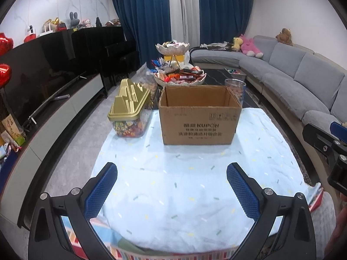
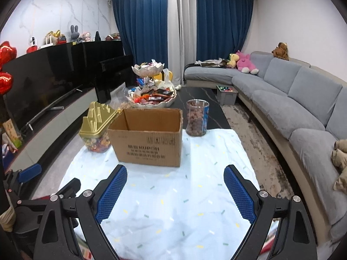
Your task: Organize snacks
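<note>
An open cardboard box [image 1: 199, 117] [image 2: 147, 143] stands empty on a light blue cloth [image 1: 186, 179] [image 2: 173, 195]. Left of it sits a clear candy jar with a gold lid [image 1: 129, 110] [image 2: 97, 127]. Behind it on the right stands a clear jar of brown snacks [image 1: 235, 90] [image 2: 197, 117]. A two-tier white bowl stand heaped with wrapped snacks [image 1: 180, 77] [image 2: 151, 97] is farther back. My left gripper [image 1: 172, 174] and my right gripper [image 2: 175, 176] hover over the cloth short of the box, both open with nothing between the blue pads.
A TV and black cabinet [image 1: 54, 65] run along the left. A grey sofa [image 2: 292, 99] with plush toys curves along the right. A grey bin [image 2: 226, 94] sits on the dark table. The right gripper's body [image 1: 325, 145] shows at the left view's right edge.
</note>
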The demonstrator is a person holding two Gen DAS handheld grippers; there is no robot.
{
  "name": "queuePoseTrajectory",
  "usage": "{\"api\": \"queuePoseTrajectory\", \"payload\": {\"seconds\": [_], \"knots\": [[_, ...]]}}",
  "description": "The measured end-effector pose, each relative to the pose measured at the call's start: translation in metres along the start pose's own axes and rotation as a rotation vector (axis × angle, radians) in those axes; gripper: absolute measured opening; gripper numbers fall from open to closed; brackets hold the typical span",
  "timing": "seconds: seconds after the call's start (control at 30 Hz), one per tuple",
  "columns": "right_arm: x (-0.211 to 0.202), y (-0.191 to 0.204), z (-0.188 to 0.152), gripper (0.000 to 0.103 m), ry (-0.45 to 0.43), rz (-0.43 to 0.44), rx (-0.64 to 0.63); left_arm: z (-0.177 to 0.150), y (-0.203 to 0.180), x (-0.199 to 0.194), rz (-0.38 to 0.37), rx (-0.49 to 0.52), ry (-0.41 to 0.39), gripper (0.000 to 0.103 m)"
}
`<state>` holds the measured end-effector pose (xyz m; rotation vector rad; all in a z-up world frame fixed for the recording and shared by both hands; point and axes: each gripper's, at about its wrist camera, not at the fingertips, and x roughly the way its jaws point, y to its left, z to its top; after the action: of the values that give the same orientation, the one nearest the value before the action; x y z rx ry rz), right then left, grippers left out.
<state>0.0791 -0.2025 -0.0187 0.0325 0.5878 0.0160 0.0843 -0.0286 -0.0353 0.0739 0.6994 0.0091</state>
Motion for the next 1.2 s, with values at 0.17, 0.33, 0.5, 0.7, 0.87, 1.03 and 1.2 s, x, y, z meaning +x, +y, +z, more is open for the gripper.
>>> {"api": "queuePoseTrajectory", "payload": {"seconds": [0.17,0.33,0.5,0.7,0.87,1.03,1.2], "knots": [[-0.017,-0.003,-0.008,0.092,0.009,0.007,0.004,-0.015,-0.004,-0.015,0.003,-0.008,-0.001,0.103],[-0.029,-0.005,-0.016,0.092,0.023,0.016,0.015,-0.027,-0.003,-0.028,0.002,-0.014,0.011,0.103],[-0.041,-0.004,-0.025,0.092,0.034,0.02,0.016,-0.033,0.004,-0.046,0.027,-0.033,-0.016,0.103],[-0.054,0.0,-0.026,0.092,0.015,0.018,0.005,-0.038,0.014,-0.065,0.061,-0.065,-0.076,0.103],[-0.065,-0.002,-0.028,0.092,-0.013,0.019,0.01,-0.042,0.014,-0.074,0.064,-0.058,-0.095,0.103],[-0.079,-0.006,-0.031,0.092,-0.046,-0.003,0.022,-0.045,0.015,-0.088,0.072,-0.059,-0.136,0.103],[-0.093,-0.004,-0.032,0.092,-0.089,-0.021,0.014,-0.045,0.016,-0.097,0.075,-0.066,-0.166,0.103]]}}
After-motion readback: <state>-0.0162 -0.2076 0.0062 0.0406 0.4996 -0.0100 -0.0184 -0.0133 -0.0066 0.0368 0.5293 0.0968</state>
